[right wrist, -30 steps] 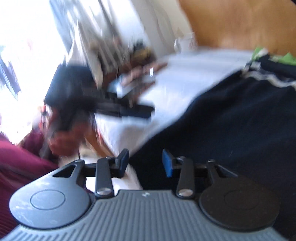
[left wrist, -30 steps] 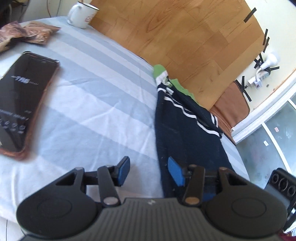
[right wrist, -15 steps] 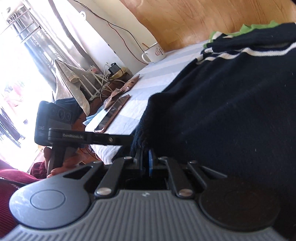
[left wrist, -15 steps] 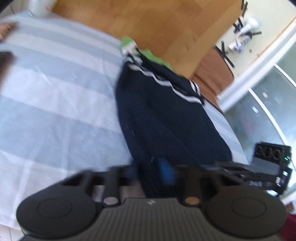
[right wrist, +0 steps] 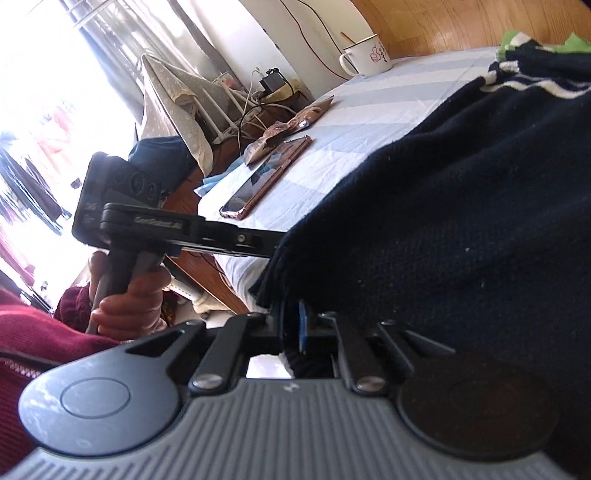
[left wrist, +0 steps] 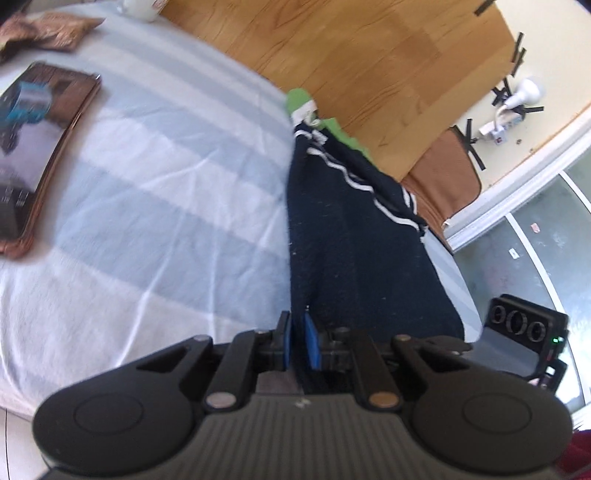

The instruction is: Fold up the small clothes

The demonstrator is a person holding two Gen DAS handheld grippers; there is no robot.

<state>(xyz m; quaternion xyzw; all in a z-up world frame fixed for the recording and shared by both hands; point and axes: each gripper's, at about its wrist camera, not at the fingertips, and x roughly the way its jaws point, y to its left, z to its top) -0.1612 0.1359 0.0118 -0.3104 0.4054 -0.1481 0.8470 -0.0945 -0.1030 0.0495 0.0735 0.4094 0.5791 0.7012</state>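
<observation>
A navy knit garment (left wrist: pixel 351 240) with white stripes lies on the blue-and-white striped sheet (left wrist: pixel 166 166), over something green (left wrist: pixel 299 98) that peeks out at its far end. My left gripper (left wrist: pixel 297 325) is shut on the near left corner of the navy hem. In the right wrist view the navy garment (right wrist: pixel 461 203) fills the right side, lifted at its near edge. My right gripper (right wrist: pixel 291 317) pinches the hem's other corner; its jaws are opening slightly with the cloth still between the pads. The left gripper (right wrist: pixel 275 245) shows there, held by a hand (right wrist: pixel 129 302).
A phone (left wrist: pixel 40 147) lies on the sheet to the left, with snack packets (left wrist: pixel 48 33) and a white mug (right wrist: pixel 365 55) farther back. Wooden floor lies beyond the sheet's far edge. A red sleeve (right wrist: pixel 33 332) is at the near left.
Both grippers stood open a second ago and have closed on the near hem of the navy garment. The hem's edge now sits raised off the sheet.
</observation>
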